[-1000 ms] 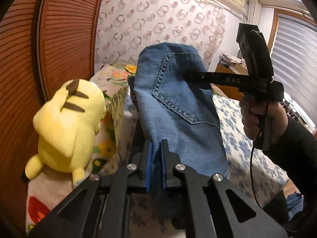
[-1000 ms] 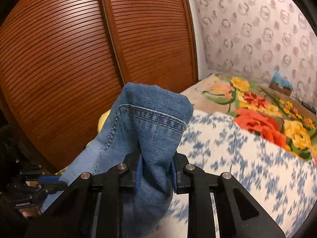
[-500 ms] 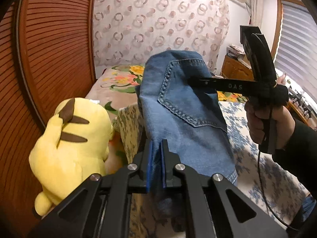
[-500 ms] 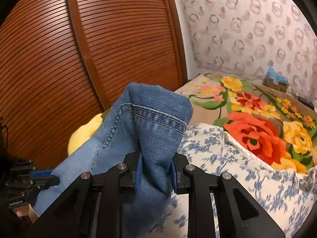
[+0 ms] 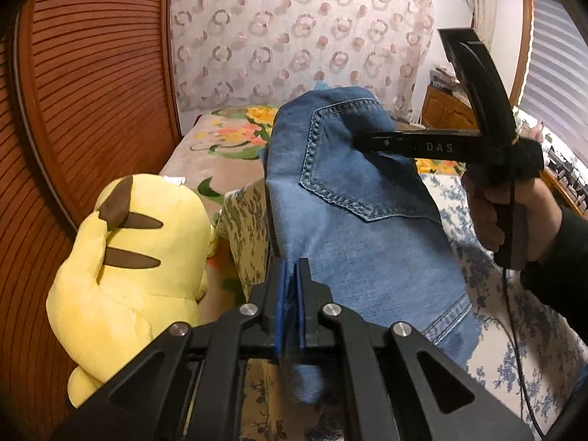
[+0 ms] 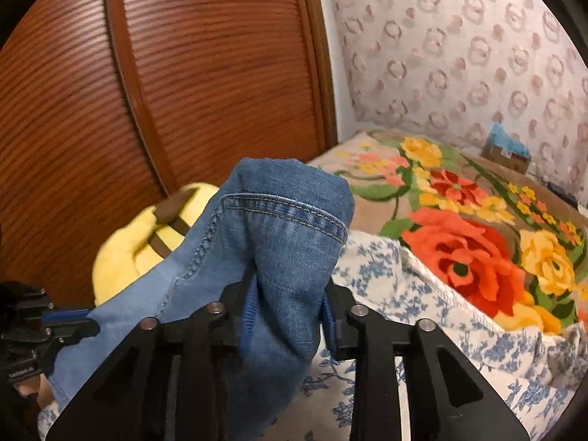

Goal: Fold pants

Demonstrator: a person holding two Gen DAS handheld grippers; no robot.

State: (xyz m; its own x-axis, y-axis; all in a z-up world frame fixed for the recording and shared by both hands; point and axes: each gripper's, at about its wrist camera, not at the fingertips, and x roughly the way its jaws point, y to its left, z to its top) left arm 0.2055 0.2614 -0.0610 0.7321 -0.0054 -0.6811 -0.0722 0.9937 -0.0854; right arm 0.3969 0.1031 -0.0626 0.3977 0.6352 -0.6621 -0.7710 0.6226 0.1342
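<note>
The blue jeans (image 5: 352, 228) hang lifted over the bed, back pocket facing the left wrist camera. My left gripper (image 5: 290, 268) is shut on a thin fold of the denim at its near edge. In the right wrist view a thick bunch of the jeans (image 6: 290, 257) stands between the blue pads of my right gripper (image 6: 288, 294). Its jaws are opening and the pads sit loose at the sides of the bunch. The right gripper (image 5: 358, 139), held by a hand (image 5: 514, 220), shows from the side with its tip sunk in the denim. The left gripper (image 6: 55, 319) shows at the lower left.
A yellow plush toy (image 5: 128, 275) sits on the bed just left of the jeans, against the slatted wooden doors (image 5: 73, 92). A blue-flowered quilt (image 6: 404, 286) lies under the jeans. A bright floral blanket (image 6: 459, 239) lies beyond, by the patterned wall.
Both grippers have carried the jeans toward the plush toy and the wall end of the bed, a little lower. The right gripper's jaws have spread wider around the denim bunch.
</note>
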